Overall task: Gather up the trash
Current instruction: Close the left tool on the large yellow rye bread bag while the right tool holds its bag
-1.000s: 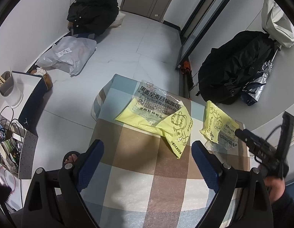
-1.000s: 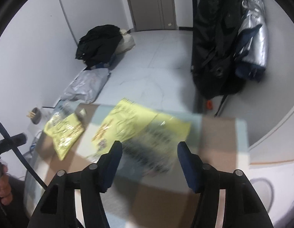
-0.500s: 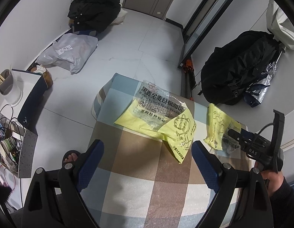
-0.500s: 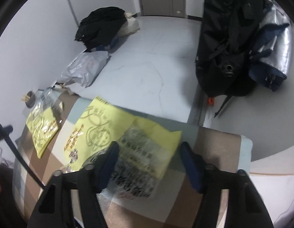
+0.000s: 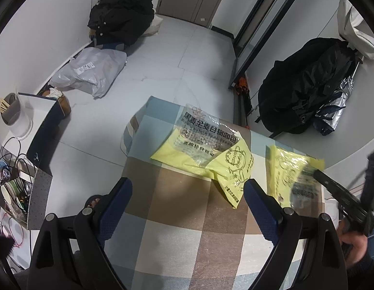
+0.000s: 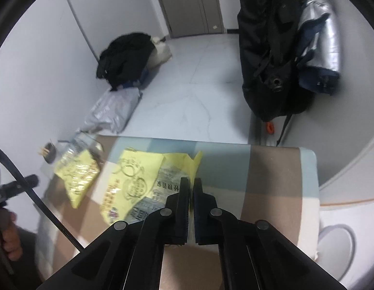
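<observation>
Two yellow-and-clear plastic bread bags lie on a checked table [image 5: 177, 229]. The first bag [image 5: 206, 145] lies flat near the table's far edge; it also shows at the left of the right wrist view [image 6: 75, 171]. The second bag [image 6: 138, 181] lies to its right and also shows in the left wrist view [image 5: 291, 171]. My right gripper [image 6: 191, 183] is shut on the right edge of the second bag, which folds up between the fingers. My left gripper [image 5: 187, 193] is open and empty, hovering above the table in front of the first bag.
The floor beyond the table holds a grey plastic parcel [image 5: 90, 72], a black jacket pile [image 5: 121, 17] and a black backpack [image 5: 305, 84] against the wall. A cluttered shelf with cables and a cup of sticks [image 5: 10, 111] stands at the left.
My right gripper moved down onto the second bag and closed on its right edge, lifting a fold. My left gripper stayed open and shifted only slightly.
</observation>
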Tool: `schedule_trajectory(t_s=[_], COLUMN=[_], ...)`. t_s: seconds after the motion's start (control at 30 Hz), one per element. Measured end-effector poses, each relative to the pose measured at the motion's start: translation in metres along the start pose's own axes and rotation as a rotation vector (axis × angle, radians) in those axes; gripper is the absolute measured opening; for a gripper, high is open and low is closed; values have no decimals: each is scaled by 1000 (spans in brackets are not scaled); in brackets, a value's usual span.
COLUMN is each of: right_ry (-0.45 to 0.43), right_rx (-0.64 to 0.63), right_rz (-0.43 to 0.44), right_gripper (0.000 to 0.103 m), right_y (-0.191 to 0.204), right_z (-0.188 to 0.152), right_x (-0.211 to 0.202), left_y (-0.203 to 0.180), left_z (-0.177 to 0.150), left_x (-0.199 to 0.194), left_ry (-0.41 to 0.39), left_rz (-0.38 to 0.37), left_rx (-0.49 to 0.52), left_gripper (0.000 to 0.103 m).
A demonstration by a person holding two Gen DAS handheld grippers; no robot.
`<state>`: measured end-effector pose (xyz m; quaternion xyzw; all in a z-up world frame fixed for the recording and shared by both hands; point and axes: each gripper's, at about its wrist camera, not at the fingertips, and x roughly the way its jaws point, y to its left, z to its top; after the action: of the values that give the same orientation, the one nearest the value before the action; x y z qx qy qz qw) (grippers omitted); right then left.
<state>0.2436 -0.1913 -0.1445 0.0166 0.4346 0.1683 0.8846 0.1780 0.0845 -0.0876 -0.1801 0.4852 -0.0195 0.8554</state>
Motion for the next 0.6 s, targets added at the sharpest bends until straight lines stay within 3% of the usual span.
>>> schedule_trajectory(t_s=[0.23,0.37,0.5,0.6], right_ry=[-78,-91,-113,-118], right_rx=[82,85,97,105], right_rz=[56,73,84,99], right_gripper=[2,2,2,2], right_y=[-1,0,-1,-2], right_z=[-17,-29,-40,-49], right_x=[-52,-70,-83,-86], left_y=[5,-3,-23,-31], left_z=[11,25,33,41], left_x=[-18,-6,20,39], left_ry=[-60,25,160,196], left_rz=[-68,-108,-119,-71], left_rx=[16,109,296,351], left_gripper=[91,91,92,92])
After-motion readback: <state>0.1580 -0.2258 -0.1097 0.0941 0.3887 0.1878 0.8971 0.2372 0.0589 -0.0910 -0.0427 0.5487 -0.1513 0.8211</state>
